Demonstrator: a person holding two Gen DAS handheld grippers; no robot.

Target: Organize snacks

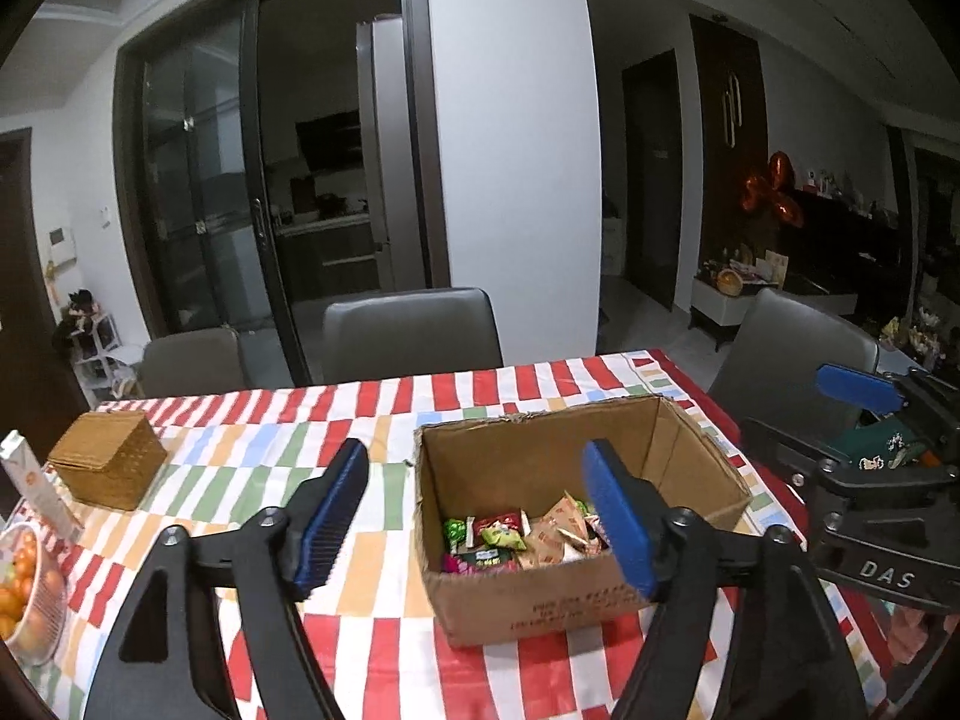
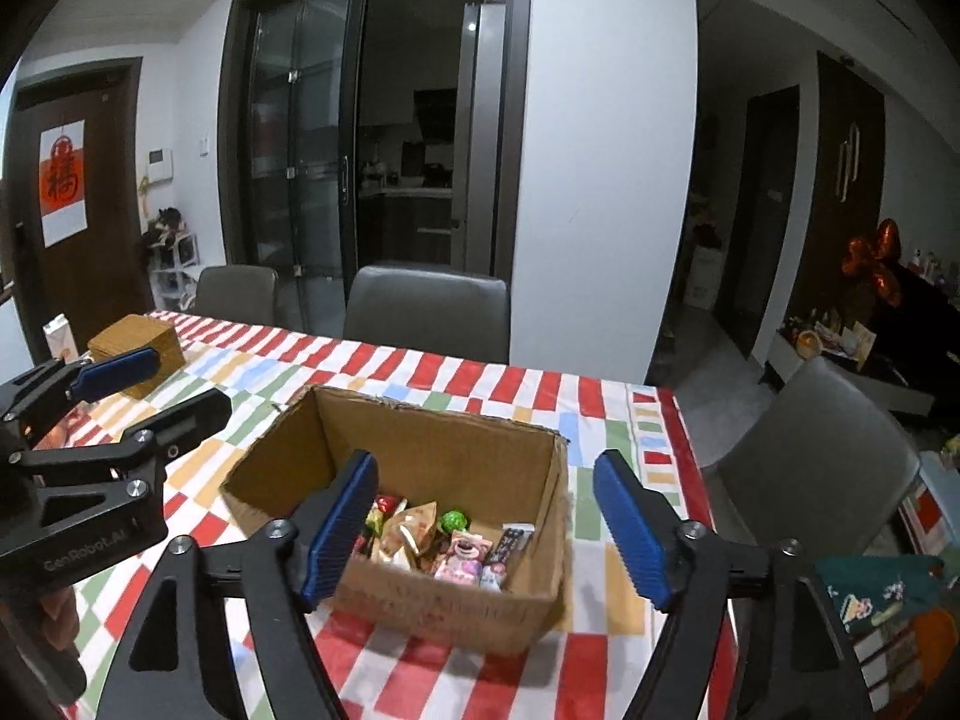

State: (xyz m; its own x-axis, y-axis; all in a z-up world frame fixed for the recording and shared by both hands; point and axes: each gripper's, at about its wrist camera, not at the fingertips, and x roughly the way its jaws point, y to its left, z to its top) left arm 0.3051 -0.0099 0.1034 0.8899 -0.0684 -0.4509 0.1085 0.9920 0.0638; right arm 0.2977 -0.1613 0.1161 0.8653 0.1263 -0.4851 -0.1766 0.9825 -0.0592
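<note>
Both my jaws spread, gripping nothing | snacks (image 2: 447, 540) piled in cardboard box (image 1: 576, 597) on bench (image 1: 372, 648) | descend vertically, pinch one wrapper, avoid walls.

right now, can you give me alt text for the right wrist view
An open cardboard box of wrapped snacks sits on a striped tablecloth, framed by the open right gripper. The left gripper hangs open at the left edge.

Both views are evenly lit from overhead indoor light, bright on the table (image 1: 384, 420) and white pillar (image 1: 510, 150), while the far kitchen and right-hand rooms stay dim. Soft shadows fall inside the cardboard box (image 2: 420, 480). Fisheye distortion bends straight edges; black vignetting fills the corners. Focus is acceptable, slightly soft throughout.
</note>
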